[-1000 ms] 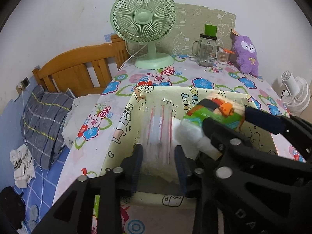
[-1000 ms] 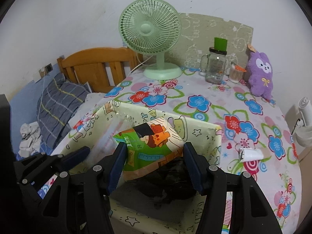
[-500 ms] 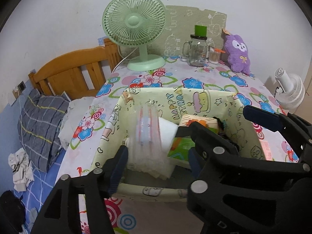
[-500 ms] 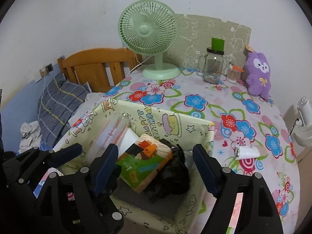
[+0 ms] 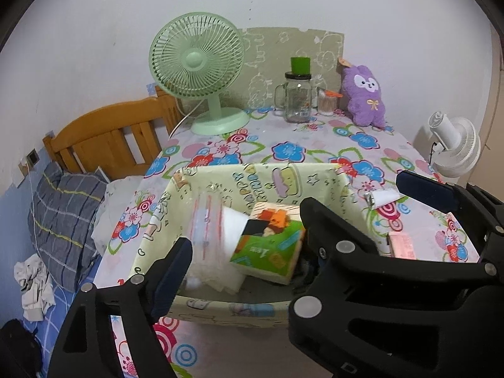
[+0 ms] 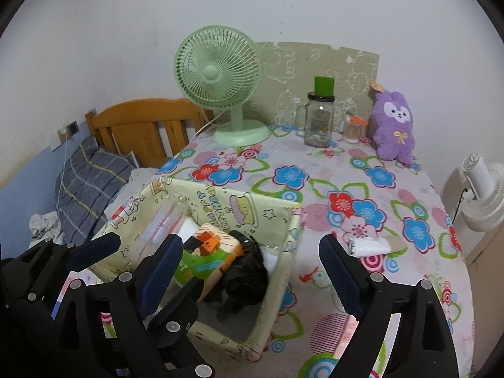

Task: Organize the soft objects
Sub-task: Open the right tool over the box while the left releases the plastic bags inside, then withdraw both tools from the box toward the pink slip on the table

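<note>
Where it lies in bin (image 5: 318, 176) | tissue pack (image 5: 267, 245): green, tilted | possibly dented

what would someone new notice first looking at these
Probably the pale yellow fabric bin at the near edge of the floral table, holding a green tissue pack, a black bag and a clear plastic pack. Behind it stand a mint green fan and a purple plush bunny against the wall.

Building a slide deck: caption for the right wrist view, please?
Open right gripper above fabric bin holding tissue pack and black bag.
</note>
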The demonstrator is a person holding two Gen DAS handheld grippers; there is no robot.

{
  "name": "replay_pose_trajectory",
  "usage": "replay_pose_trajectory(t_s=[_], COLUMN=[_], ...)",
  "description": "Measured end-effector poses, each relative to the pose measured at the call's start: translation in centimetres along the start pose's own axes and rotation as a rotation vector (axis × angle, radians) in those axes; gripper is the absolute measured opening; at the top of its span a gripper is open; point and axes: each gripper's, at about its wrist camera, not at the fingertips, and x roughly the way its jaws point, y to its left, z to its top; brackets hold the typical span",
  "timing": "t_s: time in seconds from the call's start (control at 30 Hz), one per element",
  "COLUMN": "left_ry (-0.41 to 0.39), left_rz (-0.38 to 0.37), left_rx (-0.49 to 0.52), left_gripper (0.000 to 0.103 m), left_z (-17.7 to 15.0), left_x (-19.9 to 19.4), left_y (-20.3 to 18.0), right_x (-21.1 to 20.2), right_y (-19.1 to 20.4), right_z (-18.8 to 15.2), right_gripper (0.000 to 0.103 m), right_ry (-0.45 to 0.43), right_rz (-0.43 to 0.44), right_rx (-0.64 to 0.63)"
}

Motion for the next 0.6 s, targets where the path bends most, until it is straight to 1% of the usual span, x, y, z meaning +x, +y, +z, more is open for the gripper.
replay_pose_trajectory(t_s=[0.27,0.37,0.6], left_ry=[-0.030,-0.037,-0.046], left_rz=[-0.010,-0.013,-0.023], left_rx=[0.011,0.017,0.019], left_gripper=[0.092,0.096,0.099], left_z=[0.3,0.4,0.4], left_x=[-1.3,-1.7,-2.5], left_y=[-1.7,-2.4,-4.1], right_x=[-2.0,-2.7,-4.1], right_y=[-1.5,-2.2,-3.7], right_z=[-0.1,-0.2,-0.5], right_gripper=[0.091,0.091,0.091], right_ry=[-0.038,-0.048,-0.066], right_rz=[-0.017,-0.020,-0.029], right_rx=[0.020,0.027,0.040])
